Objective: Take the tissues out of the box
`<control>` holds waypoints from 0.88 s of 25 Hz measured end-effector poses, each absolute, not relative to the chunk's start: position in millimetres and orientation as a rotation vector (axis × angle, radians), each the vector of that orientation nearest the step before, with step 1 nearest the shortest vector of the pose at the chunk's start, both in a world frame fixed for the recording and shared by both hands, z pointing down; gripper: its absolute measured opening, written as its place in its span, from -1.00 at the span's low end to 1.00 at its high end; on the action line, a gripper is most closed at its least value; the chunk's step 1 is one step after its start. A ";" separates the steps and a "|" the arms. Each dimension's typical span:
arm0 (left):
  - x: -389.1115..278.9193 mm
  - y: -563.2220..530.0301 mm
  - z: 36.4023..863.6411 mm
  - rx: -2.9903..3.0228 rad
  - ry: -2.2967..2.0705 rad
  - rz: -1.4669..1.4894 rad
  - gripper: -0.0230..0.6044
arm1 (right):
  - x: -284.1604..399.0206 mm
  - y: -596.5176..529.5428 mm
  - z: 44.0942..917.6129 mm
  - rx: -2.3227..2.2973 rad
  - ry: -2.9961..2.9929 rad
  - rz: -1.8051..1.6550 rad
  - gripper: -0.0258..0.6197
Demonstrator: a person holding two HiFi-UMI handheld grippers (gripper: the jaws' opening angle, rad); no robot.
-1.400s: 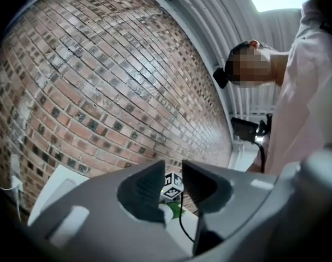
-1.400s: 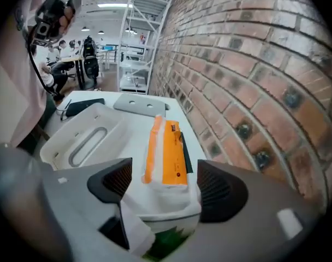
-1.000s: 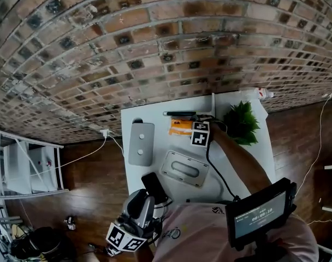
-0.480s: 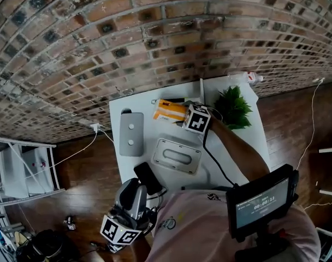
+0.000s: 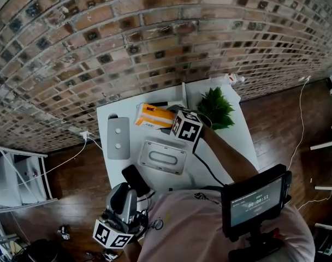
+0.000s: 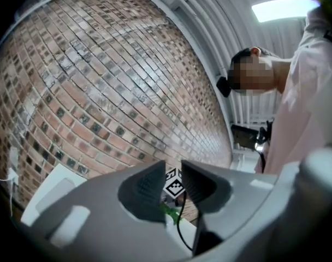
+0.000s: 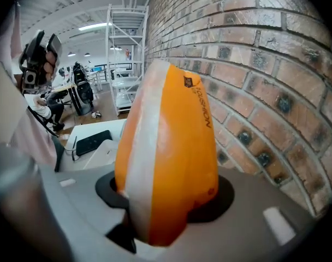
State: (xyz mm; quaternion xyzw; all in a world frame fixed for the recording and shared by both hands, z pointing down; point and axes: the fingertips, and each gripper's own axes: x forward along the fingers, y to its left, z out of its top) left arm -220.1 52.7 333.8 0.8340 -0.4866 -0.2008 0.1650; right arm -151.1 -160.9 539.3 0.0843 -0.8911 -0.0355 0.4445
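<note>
**Stock on the tabletop: tissue pack in hand, no loose sheets out**

**Task item.** There is one orange tissue pack (image 5: 153, 115). Your right hand-held gripper (image 5: 171, 122) is clamped on one end of it. The pack sits above the far part of the tabletop (image 5: 234, 135), just beyond the grey box (image 5: 162, 158).

**Progress.**
- The pack is gripped and appears to be clear of the surface.
- The grey box lies flat, and nothing shows through its oval slot.
- No single tissue is in view anywhere.
- You are probably early to midway. The pack is in hand, while setting it down or drawing sheets from it is likely still to do.
- The frames do not show whether the box holds anything more.

**Grippers, two.**
- The right one is gripping the pack.
- Your left hand-held gripper (image 6: 173, 183) is low at your side, off the tabletop. Its jaws are almost together and nothing is between them.

**Other stock.**
- One grey oblong unit with two round buttons (image 5: 118, 137), left of the box.
- One black phone (image 5: 134, 179), at the near edge.
- One green plant (image 5: 215, 108), at the far right.
</note>
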 end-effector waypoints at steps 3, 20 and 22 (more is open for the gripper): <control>-215.4 57.5 333.6 2.384 -1.373 -0.581 -0.63 | -145.3 -141.0 529.9 0.192 -2.197 -0.080 -0.18; -207.6 65.9 335.6 2.405 -1.308 -0.582 -0.64 | -125.1 22.8 624.7 -0.332 -1.925 0.795 -0.18; -207.4 65.5 336.4 2.401 -1.314 -0.582 -0.64 | -115.3 20.3 655.5 -0.270 -1.825 0.693 -0.18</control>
